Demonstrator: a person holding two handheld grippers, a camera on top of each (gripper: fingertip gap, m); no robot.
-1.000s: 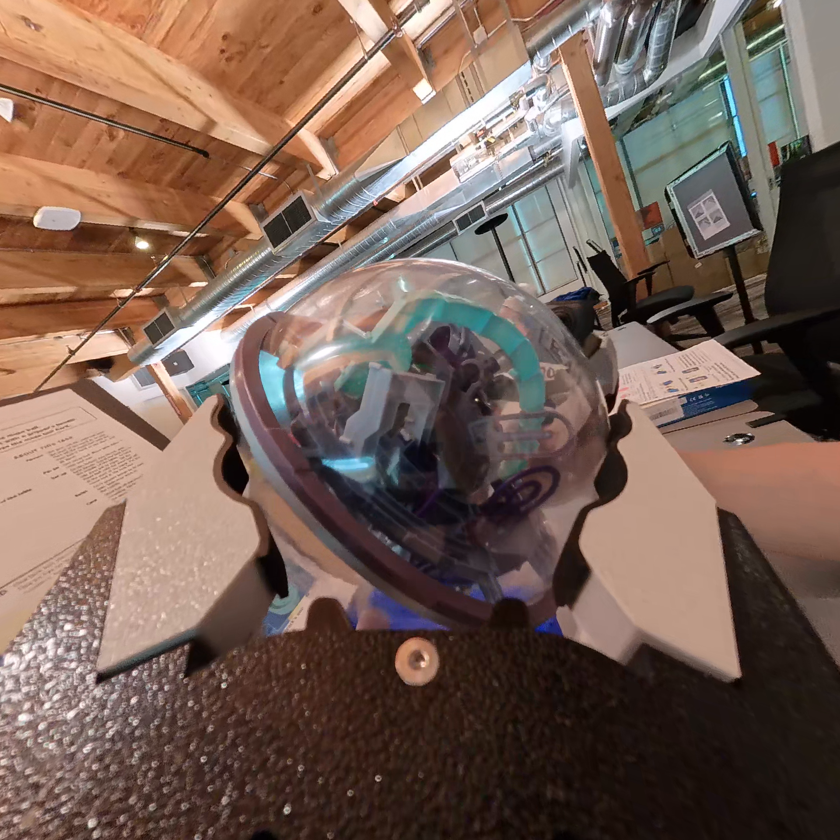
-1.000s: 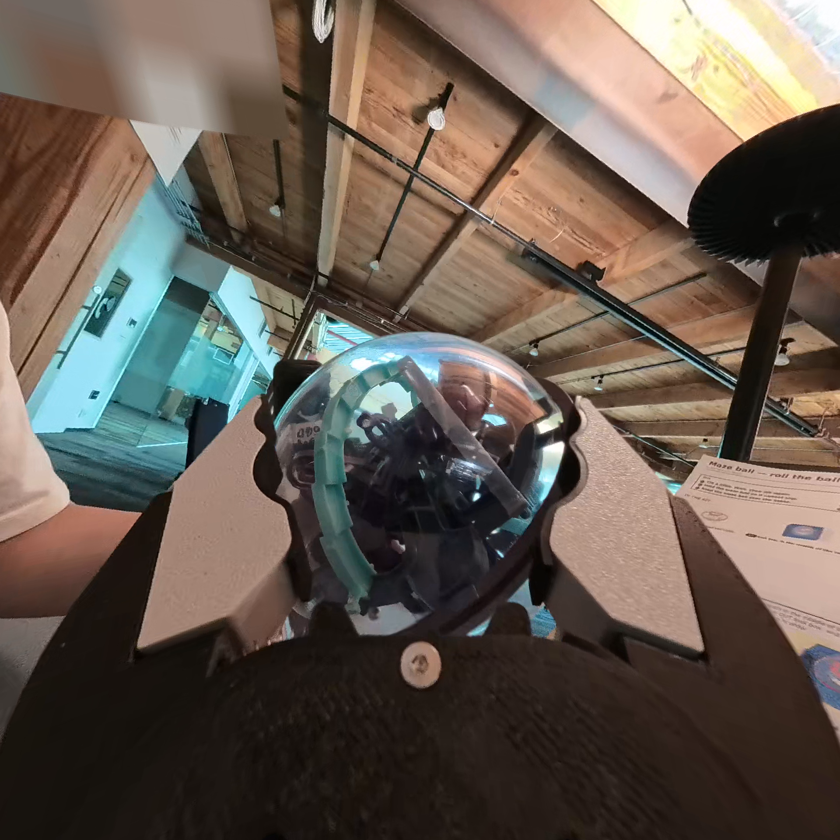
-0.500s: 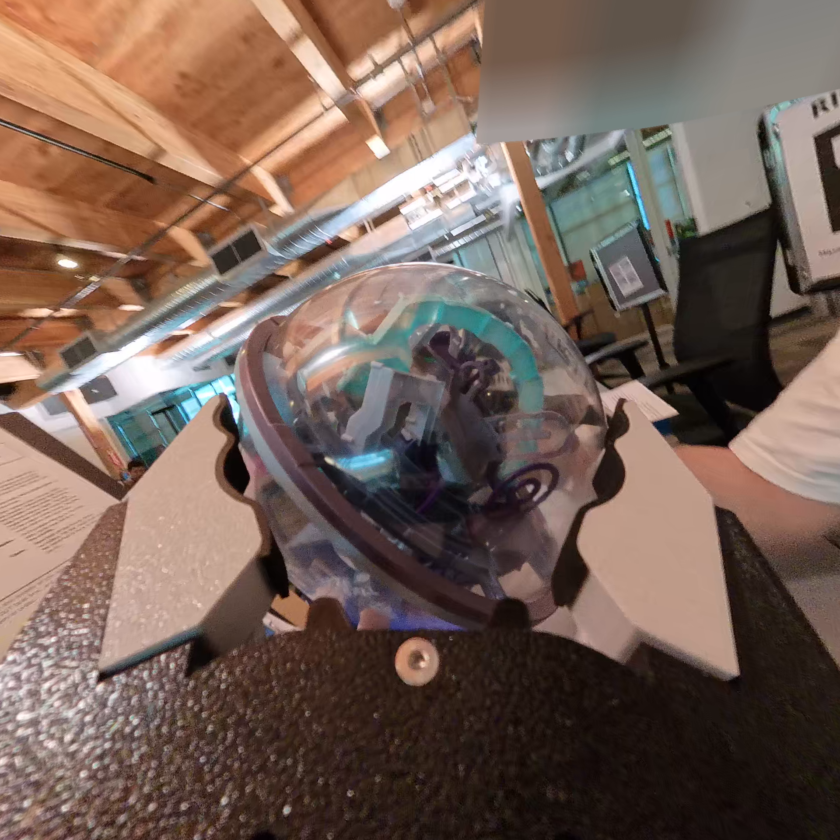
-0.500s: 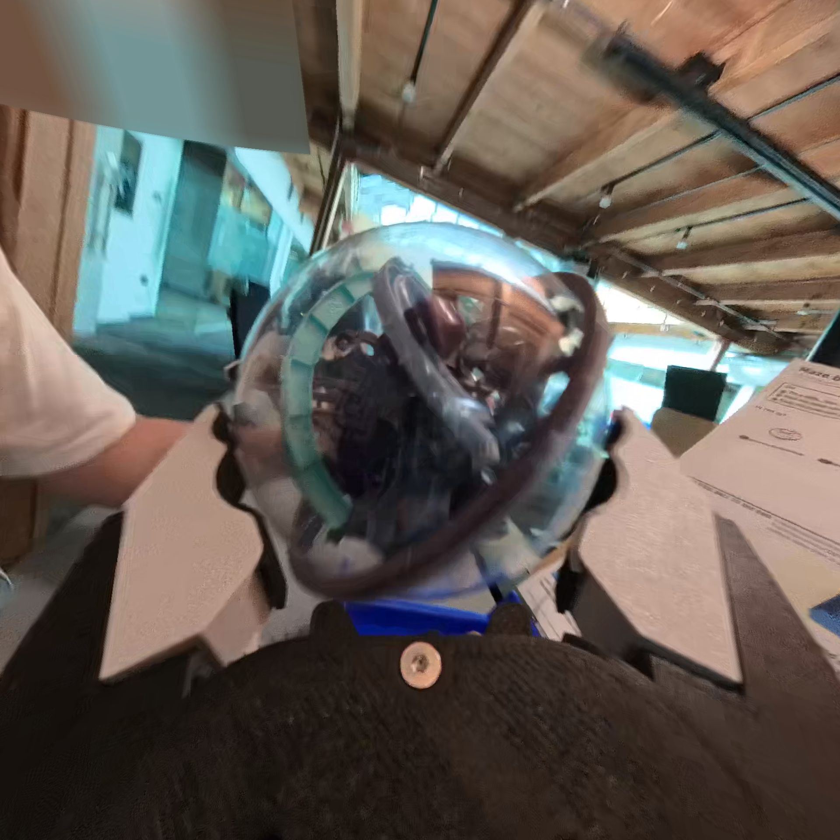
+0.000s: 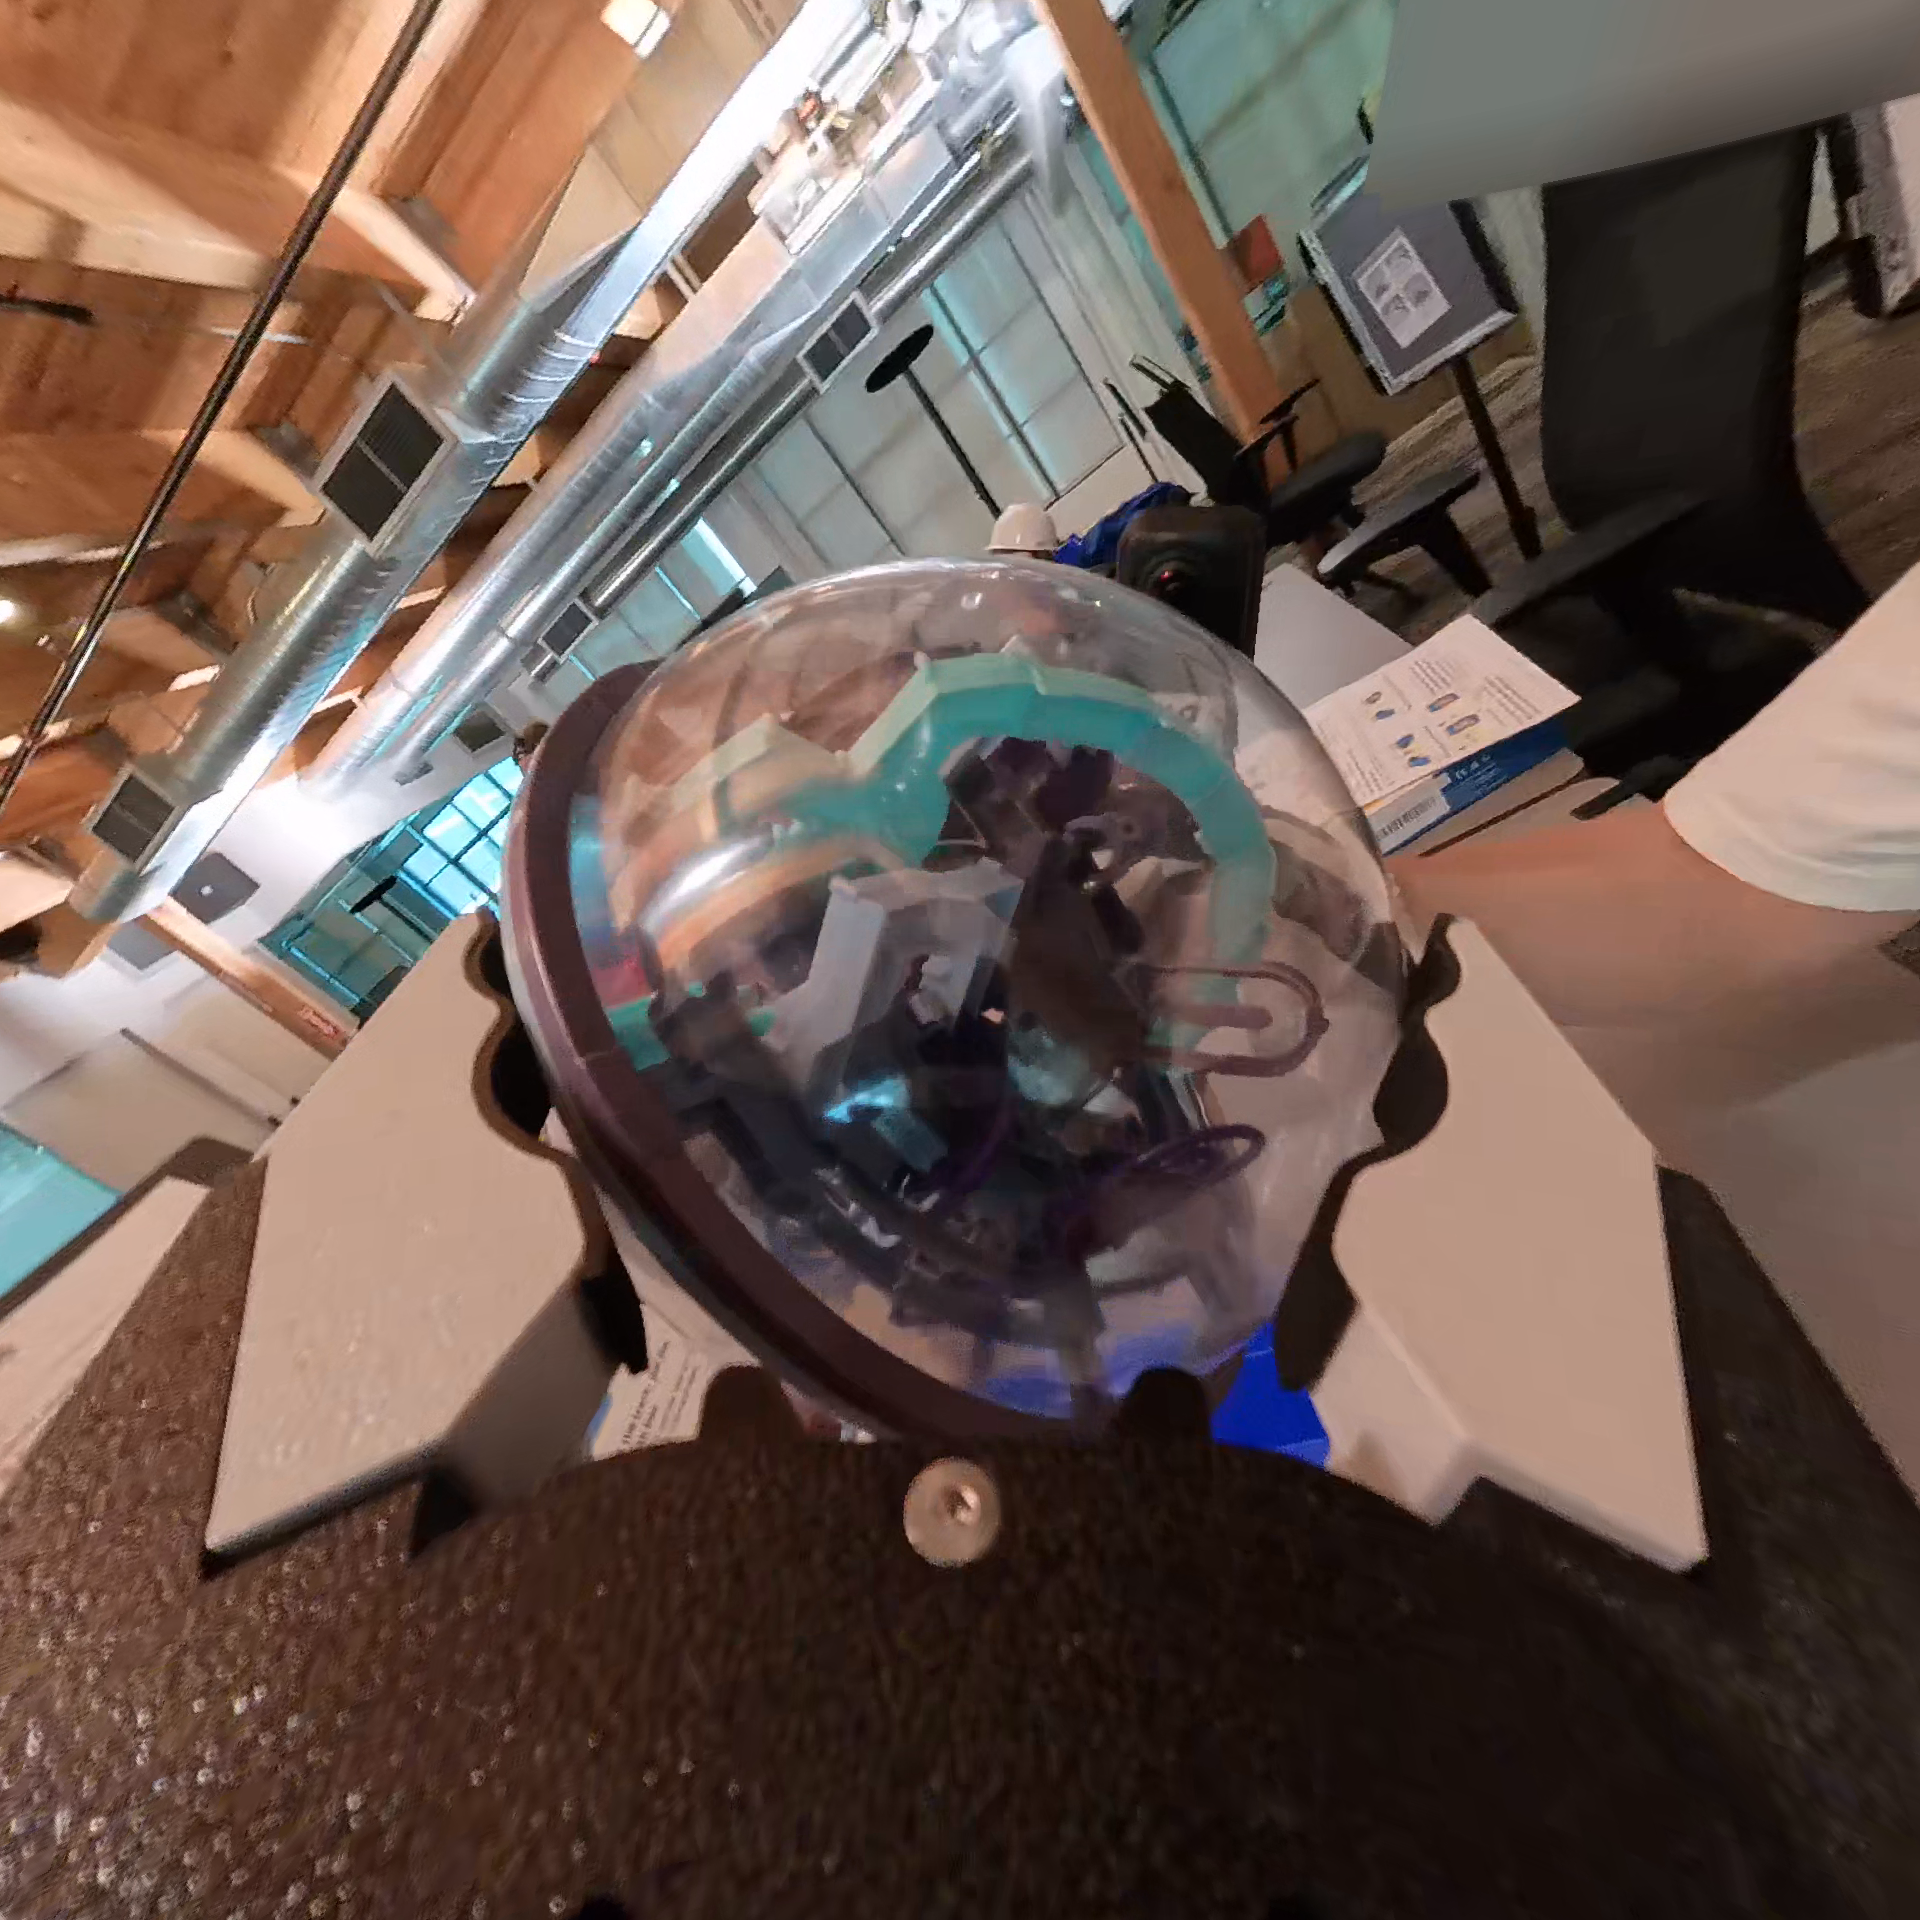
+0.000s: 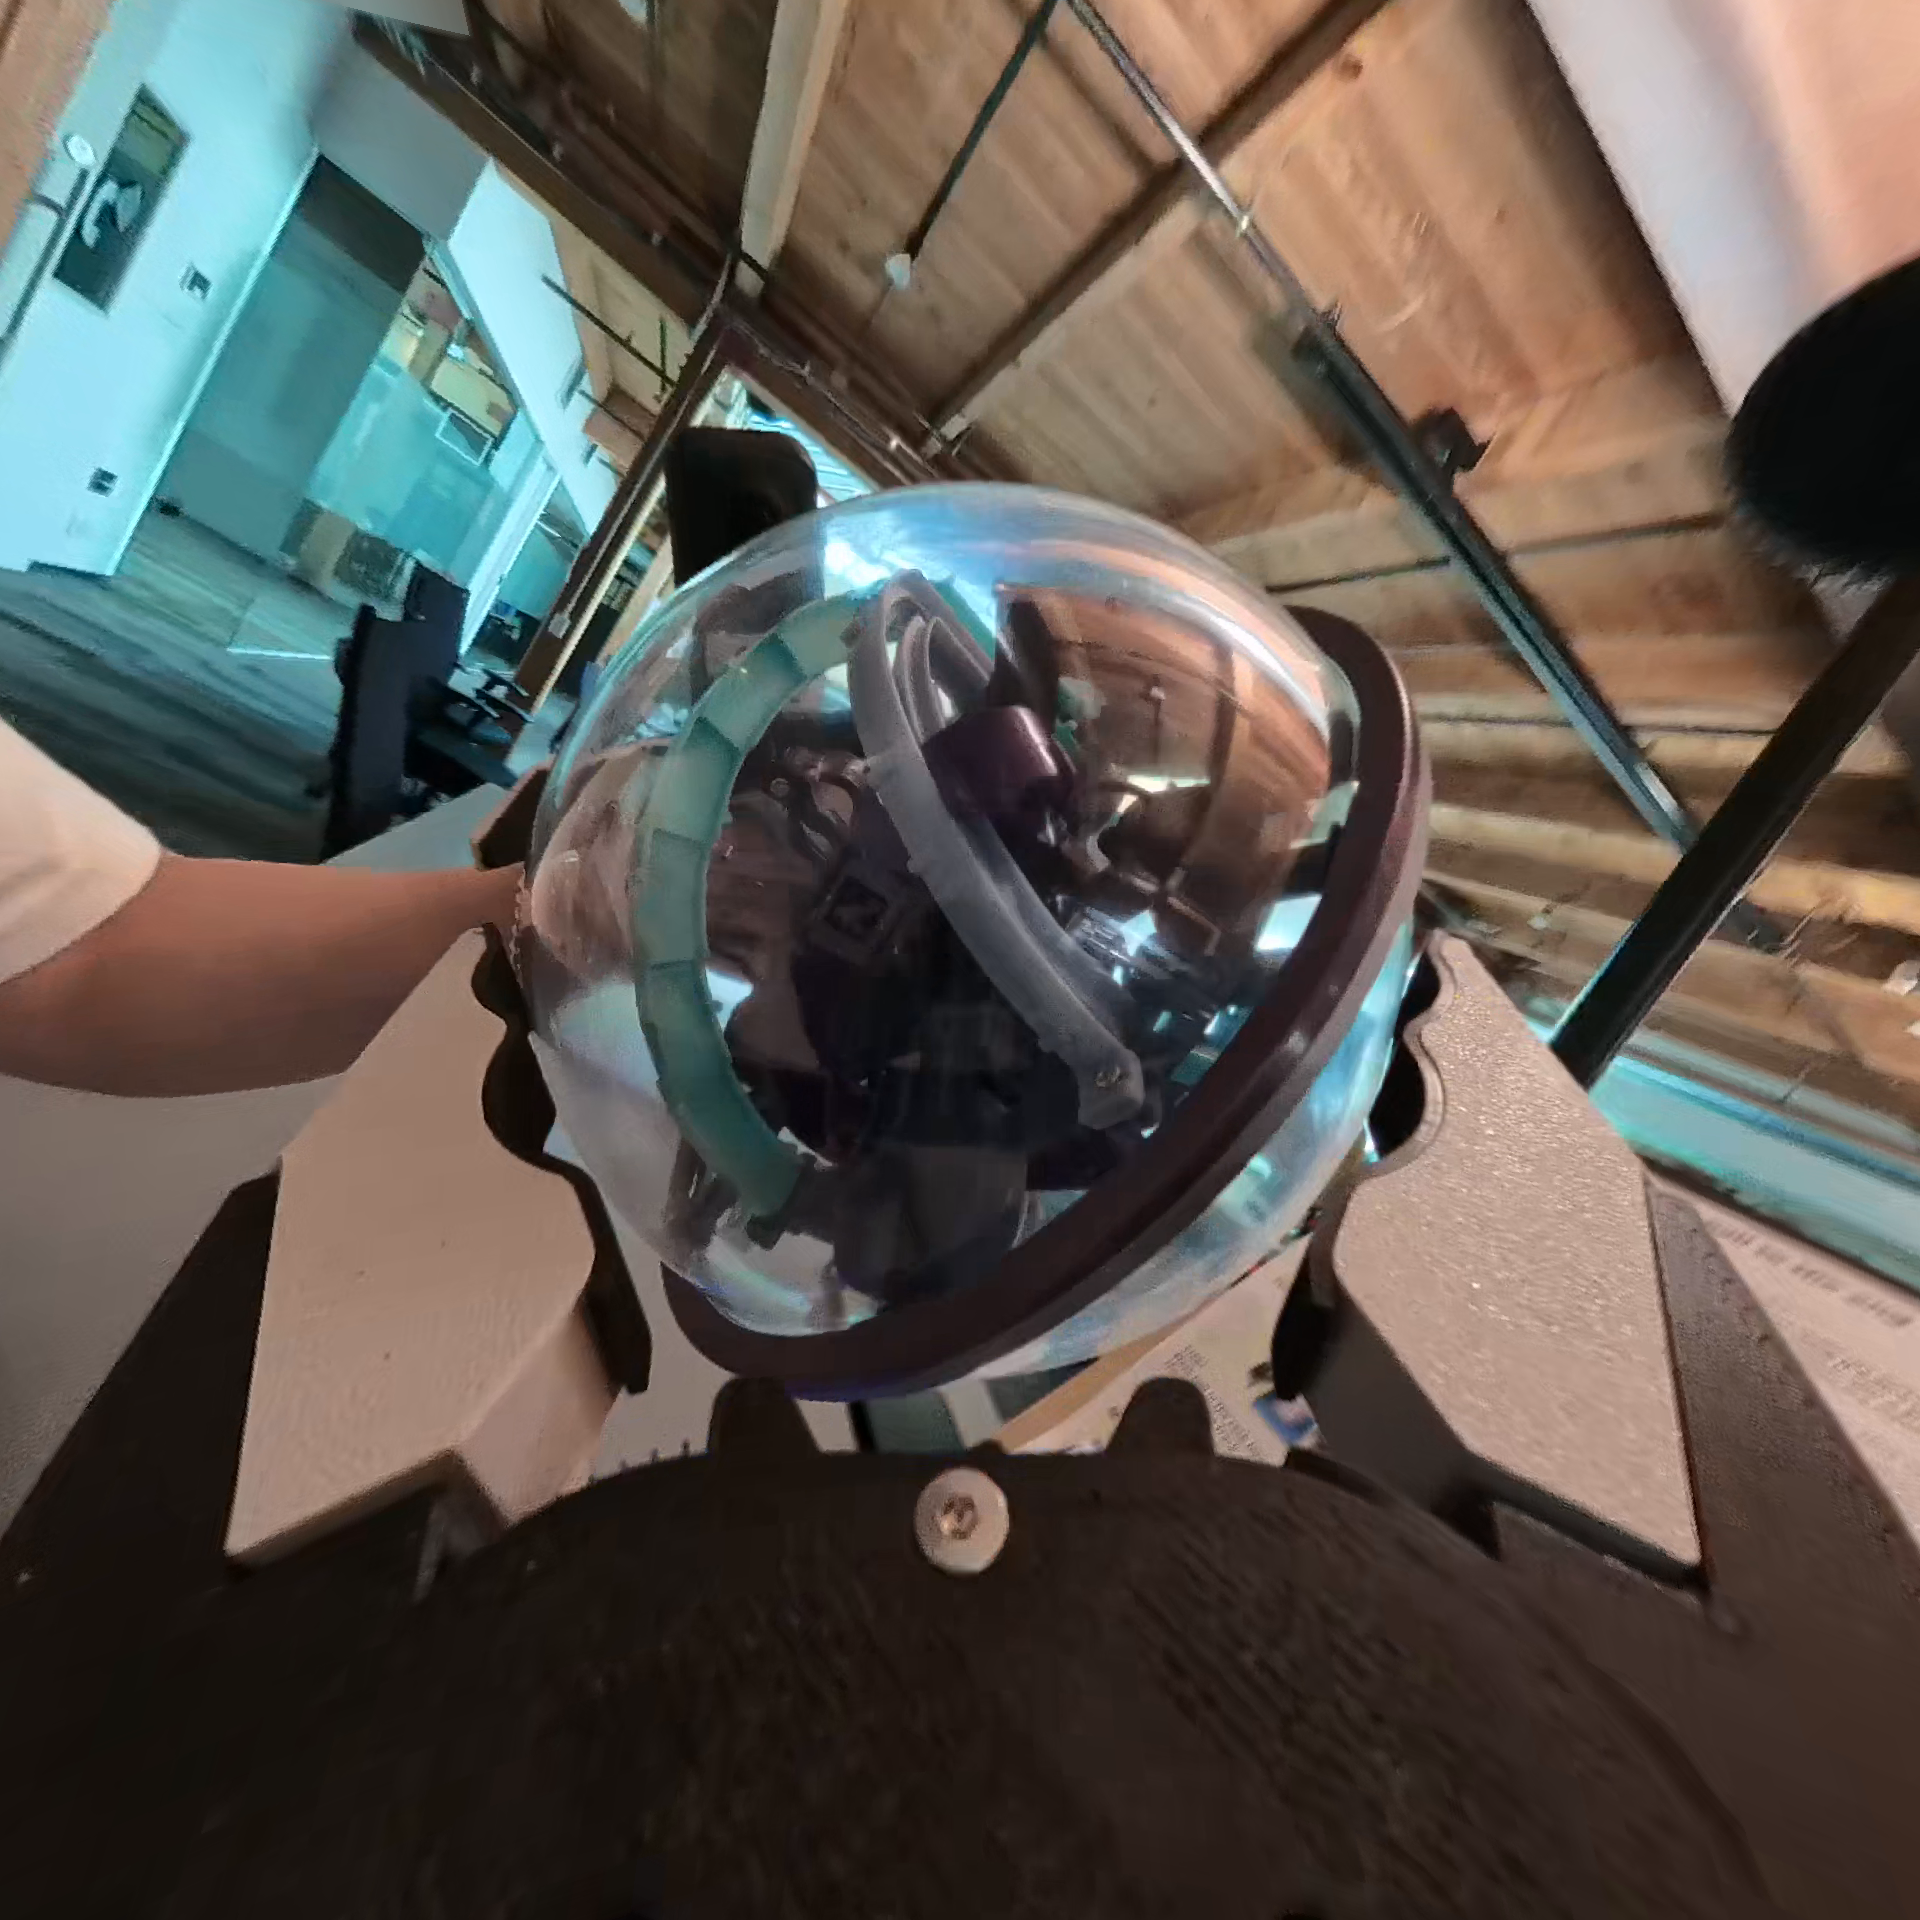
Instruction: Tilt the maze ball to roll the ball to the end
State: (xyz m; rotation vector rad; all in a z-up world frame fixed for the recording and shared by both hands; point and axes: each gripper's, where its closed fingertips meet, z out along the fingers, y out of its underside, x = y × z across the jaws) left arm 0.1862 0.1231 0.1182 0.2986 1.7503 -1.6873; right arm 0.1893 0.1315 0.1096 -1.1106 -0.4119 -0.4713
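Both grippers are closed against one object: the maze ball (image 5: 956,997) is clamped between the pale fingers (image 5: 416,1226) of the left gripper (image 5: 961,1049), and in the right wrist view the same maze ball (image 6: 966,935) is pinched between the fingers (image 6: 1496,1247) of the right gripper (image 6: 961,1049). A clear sphere is seen, held up in the air with a wooden ceiling (image 6: 1195,312) behind it. A dark band (image 5: 582,1039) around its middle is tilted in both views. Inside, a teal track (image 5: 1174,758) and purple and grey rails are packed together; the small ball inside cannot be made out. A bare forearm (image 6: 239,977) with a white sleeve is seen at the left of the right wrist view. A sheet of paper on a blue box (image 5: 1444,717) lies on the table beyond the sphere.
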